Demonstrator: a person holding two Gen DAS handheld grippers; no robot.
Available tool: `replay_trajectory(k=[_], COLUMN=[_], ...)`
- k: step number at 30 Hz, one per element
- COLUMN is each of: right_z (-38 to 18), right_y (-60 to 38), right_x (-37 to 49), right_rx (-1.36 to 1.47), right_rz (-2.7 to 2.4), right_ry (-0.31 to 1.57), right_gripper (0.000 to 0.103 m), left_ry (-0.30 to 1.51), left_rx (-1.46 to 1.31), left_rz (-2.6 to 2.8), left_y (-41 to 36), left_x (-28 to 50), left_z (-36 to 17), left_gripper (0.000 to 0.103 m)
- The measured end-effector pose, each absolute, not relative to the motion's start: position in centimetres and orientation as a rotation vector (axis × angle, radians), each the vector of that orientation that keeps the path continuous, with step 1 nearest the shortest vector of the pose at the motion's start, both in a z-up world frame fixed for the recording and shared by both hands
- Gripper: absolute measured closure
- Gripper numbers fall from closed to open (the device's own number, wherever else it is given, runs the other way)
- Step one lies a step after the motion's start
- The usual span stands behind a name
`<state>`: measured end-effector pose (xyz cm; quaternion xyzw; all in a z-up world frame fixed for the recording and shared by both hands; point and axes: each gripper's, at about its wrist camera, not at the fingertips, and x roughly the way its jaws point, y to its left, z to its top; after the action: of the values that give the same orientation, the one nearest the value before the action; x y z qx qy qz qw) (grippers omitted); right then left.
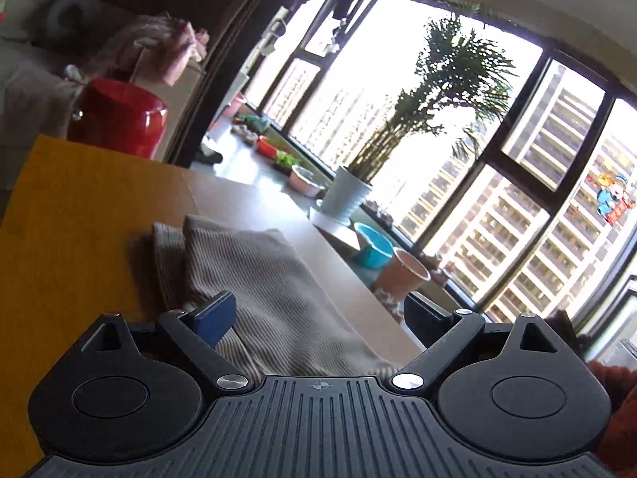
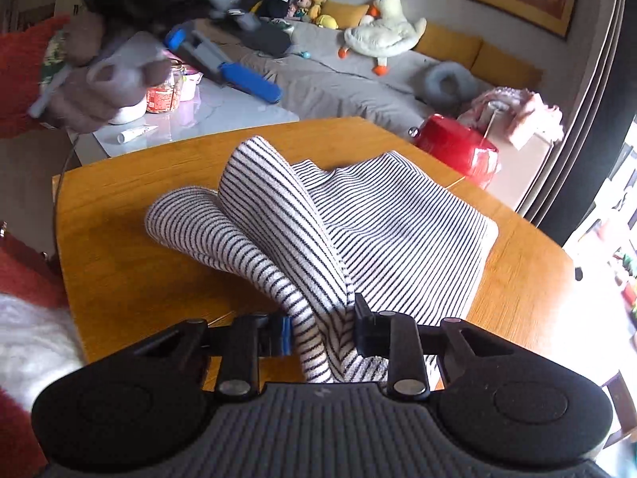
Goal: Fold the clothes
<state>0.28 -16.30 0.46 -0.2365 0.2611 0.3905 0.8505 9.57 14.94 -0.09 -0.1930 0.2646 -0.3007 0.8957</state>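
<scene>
A black-and-white striped garment [image 2: 390, 215] lies partly folded on the round wooden table [image 2: 119, 271]. One flap rises from it in a loose fold toward the camera. My right gripper [image 2: 323, 332] is shut on the near edge of that flap, and the cloth is bunched between its pads. A hand holds my left gripper [image 2: 215, 59] high at the upper left, above the table's far edge, with its blue pads wide apart. In the left wrist view the same garment [image 1: 258, 275] lies below the open left gripper [image 1: 318, 318], with nothing between its fingers.
A red stool [image 2: 458, 145] stands just beyond the table. Behind it is a grey sofa [image 2: 338, 83] with a plush duck [image 2: 382, 32]. A white side table [image 2: 223, 111] carries jars. A potted palm [image 1: 346, 195] and bowls line the window sill.
</scene>
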Motion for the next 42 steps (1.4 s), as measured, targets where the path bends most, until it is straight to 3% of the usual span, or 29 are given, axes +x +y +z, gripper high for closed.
replay_trajectory(k=[5,6,10,15,25,28,31,37,42], right_z=[3.2,4.2,9.0,13.0,3.1,1.4,1.0,-0.5,-0.9], right_y=[-18.3,-18.6,-18.7,-17.3,-16.5,-16.5,-17.0,-18.4,-18.9], right_x=[-0.7,-1.0,-2.5,1.8,20.0,20.7,20.9,22.3,22.4], right_rx=[-0.449,-0.447,-0.502,-0.512,-0.217,-0.184,-0.164,-0.055,-0.012], right_rz=[0.839,0.842,0.864,0.905,0.915,0.927,0.941,0.932,0.931], right_ry=[0.613,0.617,0.552,0.517,0.86,0.868,0.854,0.883,0.87], right_gripper=[0.076,0.077,0.077,0.077,0.07,0.068,0.066,0.047,0.045], left_ry=[0.609,0.637,0.738,0.768,0.799,0.795,0.732,0.529,0.447], left_rx=[-0.352,-0.347,-0.348,-0.38,-0.502,-0.473,-0.45,-0.379,-0.233], left_rz=[-0.618,-0.622,-0.617,-0.675,-0.728,-0.66,-0.603,-0.585,-0.783], left_y=[11.4,10.7,10.3,11.2,13.1,13.8,15.1,15.4,9.0], left_x=[13.9,14.8,16.4,16.5,17.7,17.4,16.5,14.5,13.4], left_z=[-2.2,-3.0,-6.5,-7.6,-8.5,-8.2,-6.7,-1.0,2.2], left_gripper=[0.042,0.044,0.045,0.047,0.052,0.046,0.03,0.029,0.018])
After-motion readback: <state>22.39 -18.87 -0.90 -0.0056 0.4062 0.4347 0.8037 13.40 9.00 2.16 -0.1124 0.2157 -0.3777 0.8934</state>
